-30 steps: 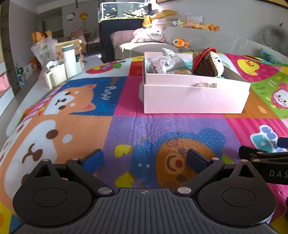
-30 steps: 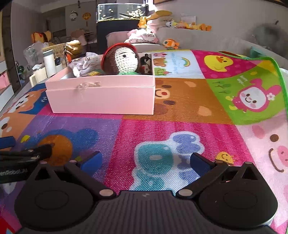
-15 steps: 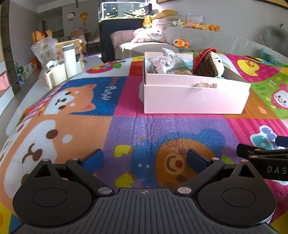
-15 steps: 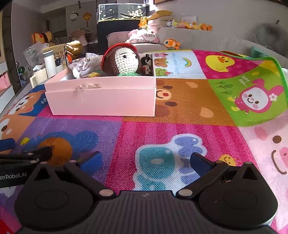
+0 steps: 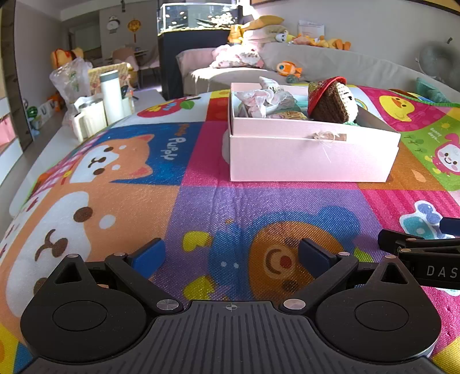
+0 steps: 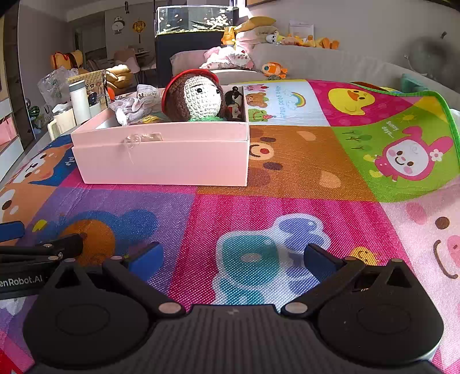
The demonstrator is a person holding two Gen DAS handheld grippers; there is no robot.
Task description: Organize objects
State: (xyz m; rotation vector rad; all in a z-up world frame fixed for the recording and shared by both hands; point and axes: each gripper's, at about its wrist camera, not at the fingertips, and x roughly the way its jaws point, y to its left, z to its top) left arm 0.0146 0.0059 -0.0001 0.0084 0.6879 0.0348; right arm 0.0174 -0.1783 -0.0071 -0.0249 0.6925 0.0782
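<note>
A pink open box [image 5: 310,156] stands on the colourful play mat [image 5: 143,201]; it also shows in the right wrist view [image 6: 164,161]. Inside are a crocheted doll with a red hat [image 6: 198,97] [image 5: 333,100], crumpled white wrapping [image 6: 132,103] [image 5: 261,97] and a small dark figurine [image 6: 234,103]. My left gripper [image 5: 230,256] is open and empty, low over the mat in front of the box. My right gripper [image 6: 231,259] is open and empty, to the right of the left one.
A white bottle [image 5: 112,95] and cups [image 5: 92,118] stand past the mat's left edge. A grey sofa with plush toys [image 5: 287,69] and a fish tank [image 5: 198,17] lie behind. The mat's right corner is folded up [image 6: 448,120].
The right wrist view has shifted slightly, bringing the box a little nearer and more central. The left gripper has barely moved. Both grippers stay open.
</note>
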